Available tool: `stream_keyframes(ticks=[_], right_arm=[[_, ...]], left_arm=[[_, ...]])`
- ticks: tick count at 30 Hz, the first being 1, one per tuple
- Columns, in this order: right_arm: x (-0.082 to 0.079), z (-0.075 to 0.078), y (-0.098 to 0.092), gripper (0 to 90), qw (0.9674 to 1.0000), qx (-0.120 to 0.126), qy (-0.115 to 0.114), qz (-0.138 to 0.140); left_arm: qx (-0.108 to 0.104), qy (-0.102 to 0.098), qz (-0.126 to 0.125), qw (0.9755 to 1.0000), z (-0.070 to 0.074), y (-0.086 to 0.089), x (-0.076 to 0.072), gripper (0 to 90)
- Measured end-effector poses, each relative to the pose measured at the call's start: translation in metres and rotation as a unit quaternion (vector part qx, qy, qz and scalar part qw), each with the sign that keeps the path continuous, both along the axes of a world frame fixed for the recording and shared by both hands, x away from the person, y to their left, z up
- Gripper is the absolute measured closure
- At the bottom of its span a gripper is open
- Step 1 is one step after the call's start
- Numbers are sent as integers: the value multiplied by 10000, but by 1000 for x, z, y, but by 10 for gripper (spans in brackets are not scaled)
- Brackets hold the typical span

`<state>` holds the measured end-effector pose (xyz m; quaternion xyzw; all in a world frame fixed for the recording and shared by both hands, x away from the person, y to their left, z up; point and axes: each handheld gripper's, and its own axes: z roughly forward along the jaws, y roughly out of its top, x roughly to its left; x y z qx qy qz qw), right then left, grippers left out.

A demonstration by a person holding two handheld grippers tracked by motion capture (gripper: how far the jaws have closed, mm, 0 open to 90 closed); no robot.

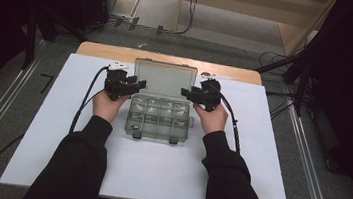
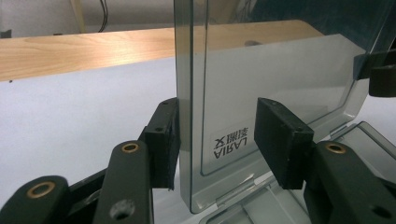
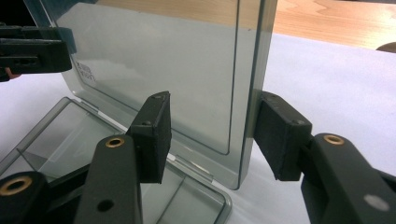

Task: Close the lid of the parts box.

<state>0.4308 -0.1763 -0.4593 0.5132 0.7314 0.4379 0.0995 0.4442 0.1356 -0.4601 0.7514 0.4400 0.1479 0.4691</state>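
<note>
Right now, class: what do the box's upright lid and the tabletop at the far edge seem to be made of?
Lid: apparently smoky, see-through hard plastic with a glossy finish; the table shows through it and it reflects light. Tabletop: looks like pale wood or wood-look laminate, with visible grain and a smooth, faint sheen; which of the two can't be told.

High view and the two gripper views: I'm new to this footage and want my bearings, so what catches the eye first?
A clear smoky compartment box sits mid-table on the white sheet, its lid standing upright. The left tool and right tool flank that lid, one at each side edge. Up close, each tool's jaws straddle a lid edge, with a gap at the inner pad, so neither grip looks closed.
</note>
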Motion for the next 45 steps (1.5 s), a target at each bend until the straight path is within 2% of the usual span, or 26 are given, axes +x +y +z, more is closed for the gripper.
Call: stream_keyframes(ticks=[3,9,21,31,36,38,40,45], right_arm=[[-2,2,1,467,10000,-62,-15,27],[-4,4,0,473,9999,-43,-37,95],[-14,5,-3,481,9996,19,-134,234],[-21,5,-3,478,9990,8,-250,365],[-24,3,-4,473,9987,-24,-297,406],[-26,3,-4,470,9985,-20,-334,430],[-27,3,-4,466,9984,-51,-338,452],[-30,2,-4,458,9982,-63,-370,472]], left_arm=[[87,-46,-12,10000,2,-1,-3,513],[56,-26,-58,10000,5,1,-8,513],[124,-63,-218,9997,8,3,-19,502],[85,68,-292,9995,12,6,-25,401],[169,223,-341,9990,16,9,-29,387],[186,351,-398,9984,18,10,-31,392],[321,413,-401,9978,20,11,-33,432],[124,697,-452,9965,26,19,-36,501]])
